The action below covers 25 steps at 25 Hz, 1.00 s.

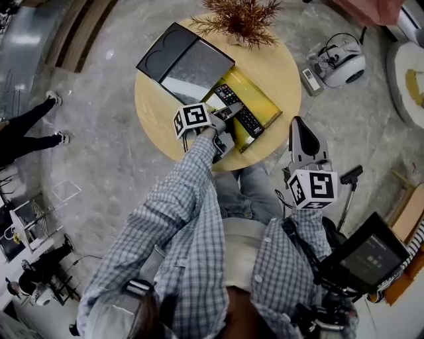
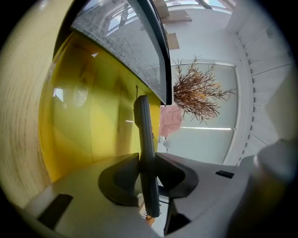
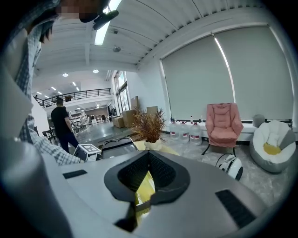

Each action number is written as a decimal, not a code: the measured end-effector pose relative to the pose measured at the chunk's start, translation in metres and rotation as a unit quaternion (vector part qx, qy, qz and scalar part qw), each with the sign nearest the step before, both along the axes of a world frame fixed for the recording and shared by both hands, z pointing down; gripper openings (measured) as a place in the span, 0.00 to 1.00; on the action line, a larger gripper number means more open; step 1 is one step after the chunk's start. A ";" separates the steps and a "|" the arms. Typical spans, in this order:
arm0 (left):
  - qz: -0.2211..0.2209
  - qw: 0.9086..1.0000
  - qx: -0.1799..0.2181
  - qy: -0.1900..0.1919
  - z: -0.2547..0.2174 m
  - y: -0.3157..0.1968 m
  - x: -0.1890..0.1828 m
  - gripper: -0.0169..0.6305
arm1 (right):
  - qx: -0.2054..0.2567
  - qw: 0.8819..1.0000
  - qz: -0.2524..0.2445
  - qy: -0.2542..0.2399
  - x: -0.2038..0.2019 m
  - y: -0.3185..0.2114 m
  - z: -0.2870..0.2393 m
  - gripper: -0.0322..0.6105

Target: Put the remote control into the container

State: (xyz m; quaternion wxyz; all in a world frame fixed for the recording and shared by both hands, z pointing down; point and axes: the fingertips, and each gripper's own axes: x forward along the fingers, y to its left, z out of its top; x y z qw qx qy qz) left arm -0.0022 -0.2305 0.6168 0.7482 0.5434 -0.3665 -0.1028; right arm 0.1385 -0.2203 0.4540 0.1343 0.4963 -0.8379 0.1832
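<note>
The left gripper (image 2: 148, 168) clamps the remote (image 2: 143, 125) edge-on between its jaws, far end over the yellow container (image 2: 84, 125). The right gripper (image 3: 148, 173) is closed, empty.

Head view:
- The jaws of the left gripper (image 1: 230, 116) were hidden under its own body.
- The near end of the remote control (image 1: 246, 119) was covered by that gripper.
- Part of the container (image 1: 268, 99) was covered by the lid (image 1: 189, 63).
- The plant (image 1: 242, 20) was cut off by the top edge.
- A person (image 1: 30, 129) was cut off by the left edge, with only legs shown.
- Print on the screen (image 1: 368, 255) was too small to be read.

Left gripper view:
- The remote control was seen edge-on, so no buttons were shown.
- Its lower end was hidden behind the jaws clamped on it.

Right gripper view:
- A yellow sliver (image 3: 145, 186) was seen below the closed jaws of the right gripper (image 3: 148, 173). Whether it was table or container could not be told.
</note>
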 end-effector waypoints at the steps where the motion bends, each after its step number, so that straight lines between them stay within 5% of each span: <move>1: -0.003 1.000 -0.005 -0.003 0.002 -0.001 0.000 0.20 | -0.003 1.000 -0.006 0.008 -0.001 0.000 0.003 0.06; 5: -0.021 1.000 -0.016 -0.014 0.007 -0.003 -0.001 0.20 | -0.022 0.992 -0.083 0.097 -0.019 0.005 0.028 0.06; 13: -0.050 0.998 -0.025 -0.038 0.013 -0.010 -0.005 0.20 | -0.049 0.954 -0.208 0.210 -0.063 0.016 0.076 0.06; 15: -0.055 0.997 -0.027 -0.040 0.014 -0.011 -0.006 0.20 | -0.064 0.948 -0.226 0.214 -0.068 0.019 0.085 0.07; 19: -0.059 0.997 -0.030 -0.041 0.016 -0.013 -0.007 0.20 | -0.110 0.943 -0.250 0.188 -0.078 0.020 0.100 0.25; 25: -0.057 0.997 -0.029 -0.047 0.015 -0.012 -0.005 0.20 | -0.181 0.933 -0.269 0.155 -0.087 0.018 0.125 0.32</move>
